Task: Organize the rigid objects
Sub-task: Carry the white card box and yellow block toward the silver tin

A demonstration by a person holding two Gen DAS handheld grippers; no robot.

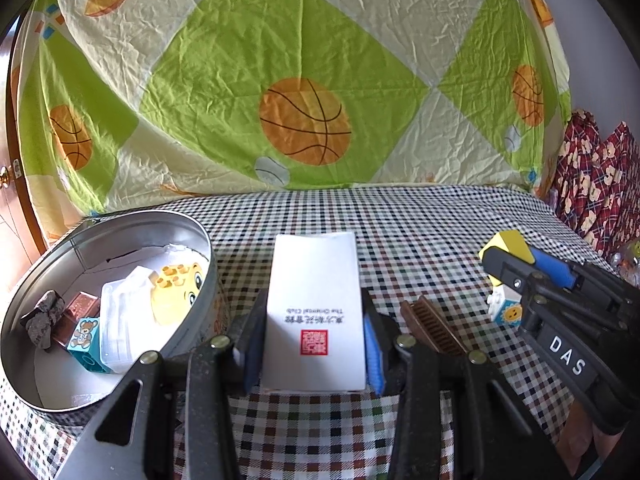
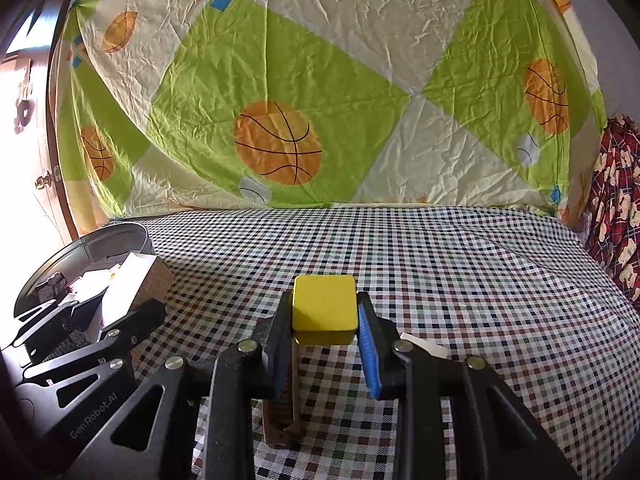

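White box (image 1: 316,312) sits clamped in my left tongs (image 1: 314,344) beside the round tin (image 1: 120,224) on the checked worktop (image 1: 420,232); my right tongs (image 2: 325,336) grip a yellow block (image 2: 324,306) above a brown comb (image 2: 280,420).

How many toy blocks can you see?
4, maybe more hidden. Yellow block in the right gripper; sun block on the checked cloth below it; bear block and tiger block in the tin.

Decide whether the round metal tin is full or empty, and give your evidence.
Partly full. The tin holds a stone, a bear block and a yellow toy, with bare floor showing.
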